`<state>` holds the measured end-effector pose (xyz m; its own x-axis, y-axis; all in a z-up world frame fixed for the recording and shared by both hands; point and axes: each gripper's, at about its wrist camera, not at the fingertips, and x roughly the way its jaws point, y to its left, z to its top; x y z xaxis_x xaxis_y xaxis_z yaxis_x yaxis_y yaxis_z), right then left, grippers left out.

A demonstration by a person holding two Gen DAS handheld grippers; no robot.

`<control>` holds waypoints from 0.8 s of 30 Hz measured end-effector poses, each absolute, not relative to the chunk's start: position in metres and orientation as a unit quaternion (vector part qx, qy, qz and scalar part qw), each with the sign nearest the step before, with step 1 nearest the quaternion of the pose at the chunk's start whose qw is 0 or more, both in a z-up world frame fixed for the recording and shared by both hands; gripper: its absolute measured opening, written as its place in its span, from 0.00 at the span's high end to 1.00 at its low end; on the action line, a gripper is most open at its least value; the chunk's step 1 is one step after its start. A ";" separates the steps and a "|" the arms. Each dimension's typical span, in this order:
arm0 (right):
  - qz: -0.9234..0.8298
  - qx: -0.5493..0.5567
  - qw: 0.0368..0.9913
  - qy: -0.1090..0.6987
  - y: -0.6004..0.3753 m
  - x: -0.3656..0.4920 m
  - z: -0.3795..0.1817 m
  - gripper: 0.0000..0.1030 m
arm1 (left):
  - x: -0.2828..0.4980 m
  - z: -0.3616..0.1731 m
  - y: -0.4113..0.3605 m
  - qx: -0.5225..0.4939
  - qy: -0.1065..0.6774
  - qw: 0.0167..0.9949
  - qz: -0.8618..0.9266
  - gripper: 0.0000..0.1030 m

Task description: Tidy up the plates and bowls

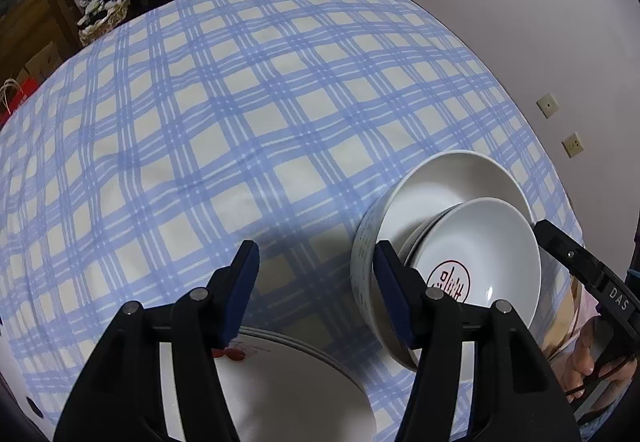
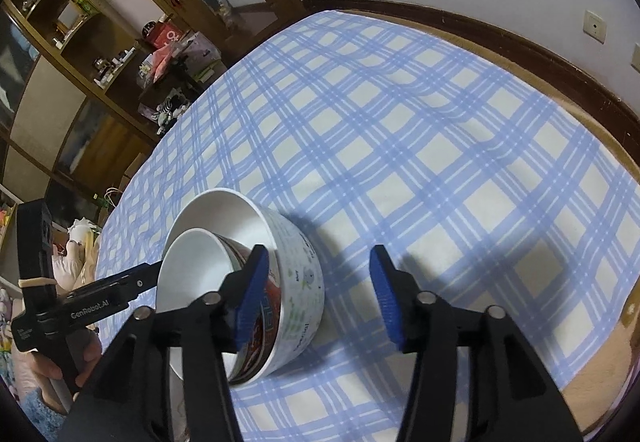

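Note:
A stack of nested bowls stands on the blue-checked tablecloth [image 1: 240,113]. The outer bowl [image 1: 362,262] is white with small printed figures, and it also shows in the right wrist view [image 2: 302,290]. A smaller white bowl with a red mark [image 1: 476,258] sits on top, over a red-patterned one [image 2: 260,338]. A stack of white plates [image 1: 280,394] lies below my left gripper [image 1: 316,282], which is open and empty, its right finger next to the outer bowl. My right gripper [image 2: 316,298] is open and empty, its left finger in front of the bowls.
The tablecloth [image 2: 400,145] stretches away toward a white wall. Wooden shelves with clutter [image 2: 120,41] stand beyond the table's far left. A basket and boxes [image 1: 100,13] sit past the table edge. The other gripper shows at each view's edge [image 1: 588,274].

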<state>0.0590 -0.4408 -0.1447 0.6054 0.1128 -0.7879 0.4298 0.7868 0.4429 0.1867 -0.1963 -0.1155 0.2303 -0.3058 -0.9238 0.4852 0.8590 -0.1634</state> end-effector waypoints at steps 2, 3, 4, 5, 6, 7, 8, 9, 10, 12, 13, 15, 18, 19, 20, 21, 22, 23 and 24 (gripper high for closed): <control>-0.094 0.313 0.839 0.435 -0.441 0.060 -0.145 0.45 | 0.188 -0.114 -0.195 0.078 0.566 0.780 -0.256 0.43; -0.094 0.313 0.839 0.436 -0.441 0.060 -0.145 0.45 | 0.188 -0.114 -0.195 0.078 0.567 0.778 -0.259 0.43; -0.095 0.311 0.839 0.436 -0.441 0.061 -0.145 0.44 | 0.188 -0.113 -0.193 0.075 0.566 0.779 -0.259 0.43; -0.097 0.310 0.839 0.436 -0.441 0.061 -0.145 0.43 | 0.188 -0.112 -0.191 0.070 0.565 0.781 -0.258 0.43; -0.097 0.311 0.839 0.436 -0.441 0.060 -0.146 0.42 | 0.187 -0.110 -0.191 0.071 0.562 0.783 -0.258 0.43; -0.097 0.311 0.839 0.436 -0.441 0.060 -0.146 0.40 | 0.187 -0.109 -0.191 0.074 0.559 0.785 -0.258 0.43; -0.097 0.310 0.840 0.435 -0.441 0.060 -0.145 0.39 | 0.187 -0.109 -0.191 0.076 0.556 0.787 -0.257 0.43; -0.096 0.308 0.840 0.435 -0.441 0.060 -0.145 0.39 | 0.187 -0.109 -0.192 0.076 0.557 0.786 -0.258 0.43; -0.096 0.306 0.841 0.435 -0.440 0.060 -0.145 0.39 | 0.189 -0.109 -0.193 0.076 0.559 0.784 -0.258 0.43; -0.096 0.303 0.841 0.437 -0.439 0.061 -0.146 0.39 | 0.190 -0.109 -0.193 0.073 0.560 0.784 -0.258 0.43; -0.095 0.303 0.841 0.438 -0.439 0.061 -0.146 0.39 | 0.191 -0.108 -0.193 0.070 0.560 0.784 -0.258 0.43; -0.095 0.303 0.841 0.438 -0.439 0.061 -0.146 0.39 | 0.192 -0.108 -0.192 0.065 0.562 0.783 -0.259 0.43; -0.096 0.305 0.840 0.438 -0.440 0.061 -0.147 0.39 | 0.196 -0.109 -0.192 0.052 0.573 0.770 -0.276 0.43; -0.096 0.307 0.839 0.438 -0.441 0.061 -0.147 0.39 | 0.197 -0.109 -0.191 0.046 0.576 0.767 -0.281 0.43; -0.095 0.307 0.839 0.438 -0.440 0.061 -0.147 0.39 | 0.198 -0.108 -0.190 0.039 0.577 0.763 -0.288 0.43; -0.095 0.306 0.839 0.439 -0.441 0.061 -0.147 0.39 | 0.199 -0.108 -0.190 0.036 0.577 0.763 -0.289 0.43; -0.095 0.306 0.839 0.439 -0.441 0.061 -0.147 0.39 | 0.200 -0.108 -0.190 0.036 0.577 0.763 -0.290 0.43; -0.095 0.306 0.839 0.439 -0.441 0.061 -0.148 0.39 | 0.201 -0.108 -0.191 0.036 0.577 0.762 -0.290 0.43; -0.094 0.305 0.839 0.440 -0.441 0.061 -0.148 0.39 | 0.201 -0.108 -0.192 0.037 0.579 0.761 -0.292 0.43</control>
